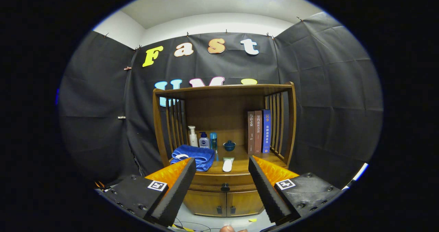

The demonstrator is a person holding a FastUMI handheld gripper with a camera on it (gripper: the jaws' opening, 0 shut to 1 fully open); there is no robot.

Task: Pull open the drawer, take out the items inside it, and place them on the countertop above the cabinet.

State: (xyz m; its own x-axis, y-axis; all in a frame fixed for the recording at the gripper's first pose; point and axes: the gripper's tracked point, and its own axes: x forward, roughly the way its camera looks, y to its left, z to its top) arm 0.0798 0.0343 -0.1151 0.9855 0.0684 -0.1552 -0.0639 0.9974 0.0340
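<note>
A wooden cabinet stands ahead of me against the booth wall. Its drawer sits closed under the countertop, with a small dark knob at its middle. My gripper is open, its fingers spread wide and held some way back from the cabinet. The knob shows in the gap between them. On the countertop lie a folded blue towel on the left and a white tube near the front edge.
Three bottles and a small blue lidded cup stand at the back of the countertop. Three books stand upright on the right. Two lower doors sit under the drawer. Cables lie on the floor.
</note>
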